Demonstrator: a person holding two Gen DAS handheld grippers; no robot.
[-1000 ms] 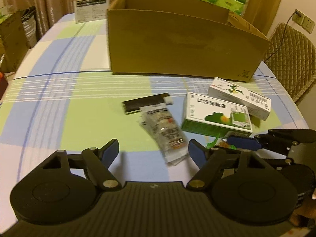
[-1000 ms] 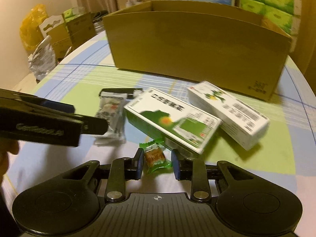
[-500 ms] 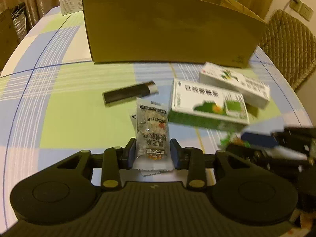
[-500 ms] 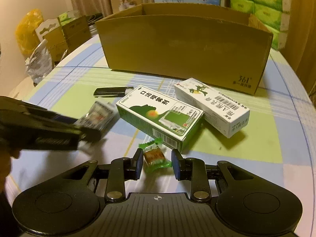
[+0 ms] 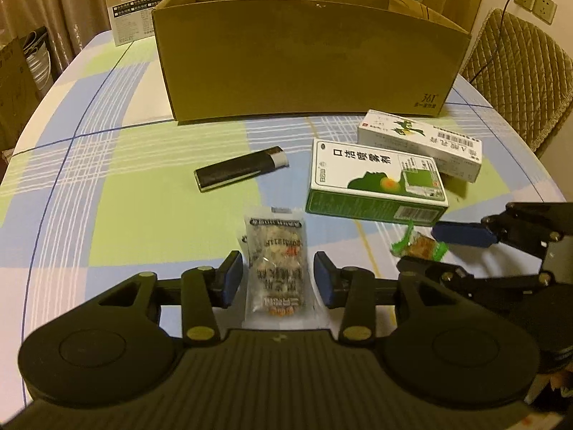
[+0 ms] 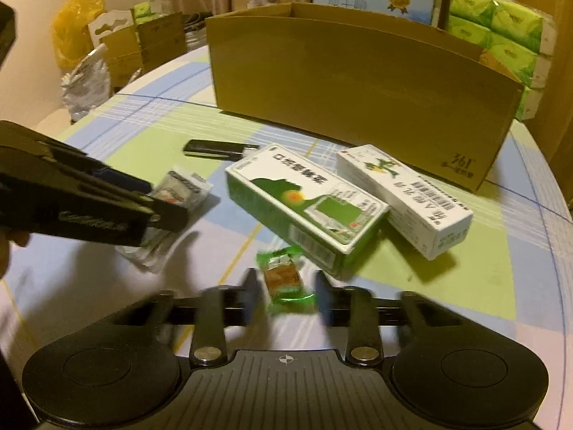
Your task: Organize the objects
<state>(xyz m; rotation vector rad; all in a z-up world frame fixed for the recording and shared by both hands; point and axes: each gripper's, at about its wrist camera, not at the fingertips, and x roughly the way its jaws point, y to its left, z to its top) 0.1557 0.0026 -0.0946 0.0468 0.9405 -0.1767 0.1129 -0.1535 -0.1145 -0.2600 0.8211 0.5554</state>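
Observation:
My left gripper [image 5: 277, 279] is closed around a clear snack packet [image 5: 277, 268], pads at its sides, low over the checked tablecloth. My right gripper [image 6: 283, 292] holds a small green-wrapped candy [image 6: 286, 283] between its fingers, just above the cloth. A green and white medicine box [image 5: 376, 182] and a white box [image 5: 422, 143] lie to the right, also in the right wrist view [image 6: 304, 204] [image 6: 404, 197]. A black lighter [image 5: 240, 172] lies mid-table. A large open cardboard box [image 5: 308, 61] stands behind.
A woven chair [image 5: 519, 71] stands at the right of the table. Green tissue packs [image 6: 501, 32] and cartons stand behind the cardboard box. Small boxes and bags [image 6: 107, 53] sit off the table's left edge.
My left gripper moved over the snack packet and shut on it, then lifted and drew it back. My right gripper stayed shut on the candy and pulled back, rising slightly.

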